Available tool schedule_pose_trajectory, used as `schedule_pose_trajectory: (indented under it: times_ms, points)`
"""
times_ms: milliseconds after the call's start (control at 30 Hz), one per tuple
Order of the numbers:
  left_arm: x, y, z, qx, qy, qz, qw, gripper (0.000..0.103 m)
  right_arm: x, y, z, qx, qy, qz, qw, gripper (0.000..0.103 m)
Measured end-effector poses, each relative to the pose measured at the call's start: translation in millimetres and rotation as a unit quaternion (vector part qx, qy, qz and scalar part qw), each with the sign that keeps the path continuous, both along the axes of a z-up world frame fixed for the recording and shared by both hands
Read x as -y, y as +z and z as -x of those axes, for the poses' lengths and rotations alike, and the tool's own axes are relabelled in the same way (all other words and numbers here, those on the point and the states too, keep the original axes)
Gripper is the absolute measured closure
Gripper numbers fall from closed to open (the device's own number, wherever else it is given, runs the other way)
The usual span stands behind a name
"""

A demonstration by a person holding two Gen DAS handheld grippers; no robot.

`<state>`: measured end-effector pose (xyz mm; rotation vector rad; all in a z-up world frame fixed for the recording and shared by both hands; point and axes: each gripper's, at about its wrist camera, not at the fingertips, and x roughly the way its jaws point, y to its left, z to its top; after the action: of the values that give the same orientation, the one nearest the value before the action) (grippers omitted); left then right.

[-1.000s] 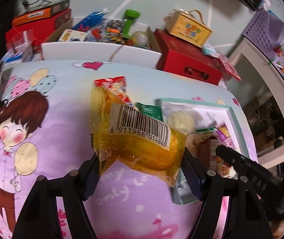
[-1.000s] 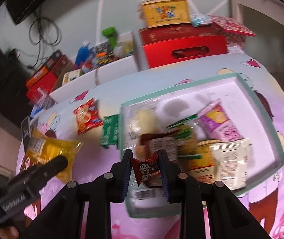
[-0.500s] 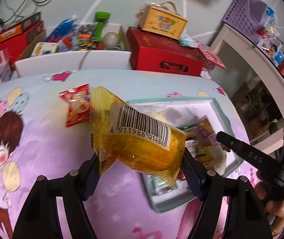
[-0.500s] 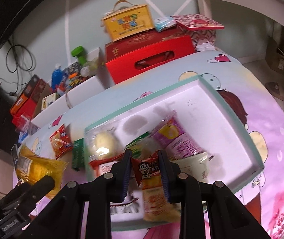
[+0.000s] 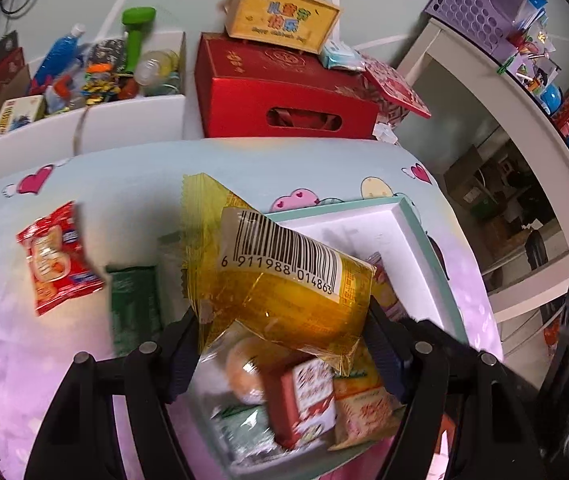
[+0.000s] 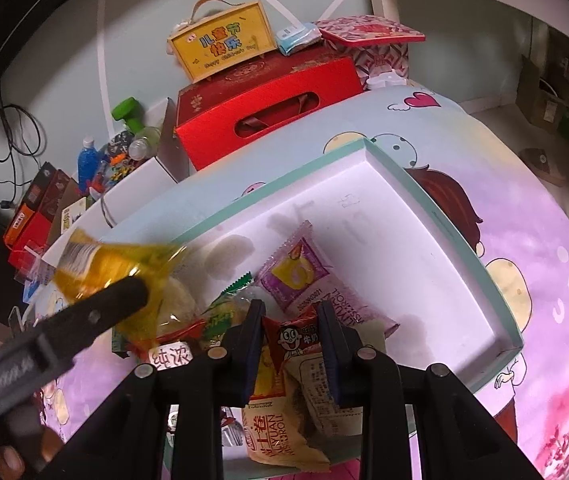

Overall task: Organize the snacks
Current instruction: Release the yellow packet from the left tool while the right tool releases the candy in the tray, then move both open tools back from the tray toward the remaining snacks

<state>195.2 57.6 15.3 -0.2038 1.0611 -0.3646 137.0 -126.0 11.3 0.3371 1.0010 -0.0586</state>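
1. Risk, yellow packet. My left gripper [image 5: 280, 344] was clamped on the yellow packet [image 5: 284, 280], fingers pinching its two ends, held in the air above the near left part of the tray [image 5: 424, 236]. The film looked slick and puffed; I judged it could squirm out of the pinch, or land on the tray's rim and tip out onto the cloth.
2. Risk, crowding. The near end of the tray was heaped: a round bun in clear wrap [image 5: 244, 368], a red-and-white carton [image 5: 308, 396], an orange pouch [image 5: 364, 412]. A packet dropped on that pile could slide off. The far half of the tray lay bare and white.
3. Risk, collision. Seen from the right wrist, my left gripper's finger [image 6: 96, 312] stood close beside my right gripper [image 6: 290, 328]. I judged the two could knock together if both lowered at once.
4. Item, red sachet. My right gripper was closed on a small red sachet [image 6: 292, 336] with a cartoon face, held over the tray's near edge, above a tan roll packet [image 6: 276, 428].
5. Item, yellow packet. Translucent amber film, crimped zigzag ends, white barcode panel on top; blurred in the right wrist view.
6. Items outstanding. A red snack bag [image 5: 58, 256] and a green packet [image 5: 134, 308] lay on the cloth, left of the tray.
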Motion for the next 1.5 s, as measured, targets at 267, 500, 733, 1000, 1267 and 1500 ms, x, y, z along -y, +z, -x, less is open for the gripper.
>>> schedule_pose_trajectory:
  times_ms: [267,500,733,1000,1267,1500]
  points:
    - [16,-9,-13,-0.022,0.003,0.004,0.9997,0.023,-9,-2,-3,-0.003,0.016,0.003,1.000,0.074]
    - [8,-5,-7,-0.021,0.014,0.008,0.9997,0.021,-12,-3,-3,-0.009,0.019,0.011,1.000,0.073]
    - [-26,2,8,-0.013,0.062,0.007,0.9980,0.017,-11,-3,-3,-0.014,0.007,0.023,1.000,0.039]
    - [-68,-7,23,-0.011,0.111,-0.010,0.9937,0.015,-11,-3,-3,-0.014,0.000,0.033,0.999,0.018]
    - [-98,-20,40,-0.004,0.143,-0.050,0.9885,0.006,-20,-2,-2,-0.011,0.011,0.048,0.999,0.000]
    - [-124,-23,55,0.001,0.170,-0.059,0.9837,0.006,-34,-1,-1,-0.011,0.025,0.063,0.998,0.000]
